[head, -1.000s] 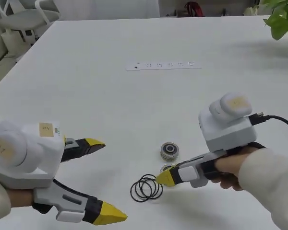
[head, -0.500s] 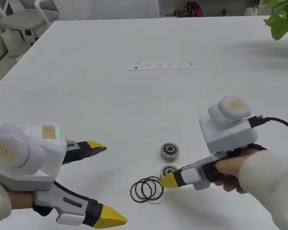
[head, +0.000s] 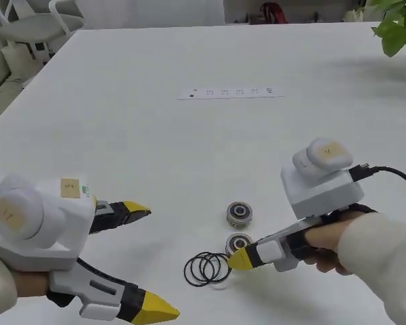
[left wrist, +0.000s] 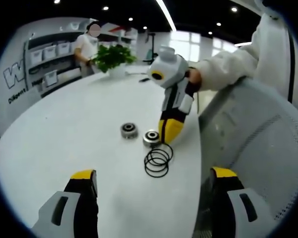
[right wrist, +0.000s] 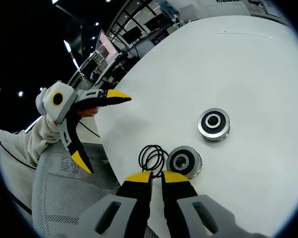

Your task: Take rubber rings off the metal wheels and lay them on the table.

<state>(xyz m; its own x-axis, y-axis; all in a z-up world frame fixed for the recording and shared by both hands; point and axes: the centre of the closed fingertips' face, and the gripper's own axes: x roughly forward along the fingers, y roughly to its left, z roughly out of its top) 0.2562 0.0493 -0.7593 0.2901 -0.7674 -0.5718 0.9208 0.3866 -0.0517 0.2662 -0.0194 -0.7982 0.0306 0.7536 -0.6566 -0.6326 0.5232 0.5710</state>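
The right gripper (head: 239,258) rests its yellow tips on the white bench (head: 155,135), its fingers (right wrist: 139,177) drawn together, touching or just beside the near metal wheel (head: 239,242). A loose pile of black rubber rings (head: 206,267) lies at 8 o'clock from that wheel, and a second metal wheel (head: 239,212) lies flat at its 12 o'clock. The left gripper (head: 151,261) hovers well apart at 9 o'clock with its fingers spread wide and holding nothing. Whether a ring still sits in either wheel's groove is too small to tell.

The likely trouble is that nothing pins the near wheel. Any pry from the closed tips could shove it across the smooth bench into the far wheel, rather than lift a ring free. The same tips sit close enough to the pile to snag and drag it. A ring stretched from one side alone could also snap off and fly.
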